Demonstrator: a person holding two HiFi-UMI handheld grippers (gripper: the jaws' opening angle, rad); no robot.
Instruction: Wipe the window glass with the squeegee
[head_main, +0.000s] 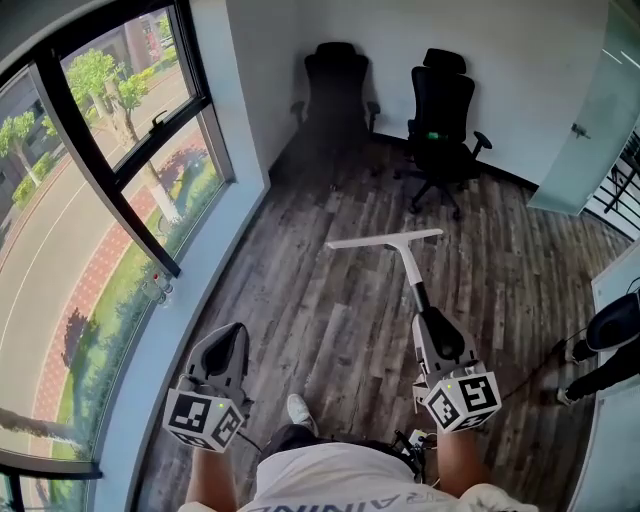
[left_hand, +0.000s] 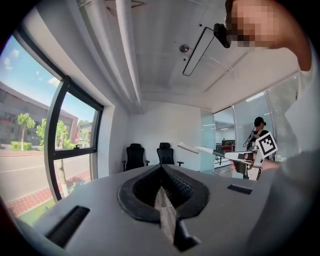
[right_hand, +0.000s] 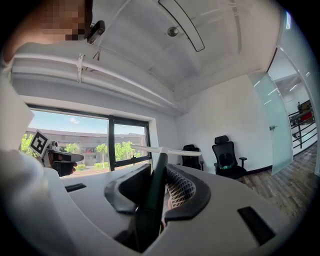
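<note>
Grey-brown wood planks cover the floor, and a curved wall of window glass in a black frame runs along the left above a pale sill. Two black office chairs stand against the white far wall, beside a frosted glass partition, and another person's dark legs show at the right edge. The right gripper is clamped on the dark handle of the squeegee, whose white shaft ends in a slim white T-shaped blade held out over the floor, well apart from the glass. The left gripper is nearer the window, its ribbed black jaws pressed together on nothing.
</note>
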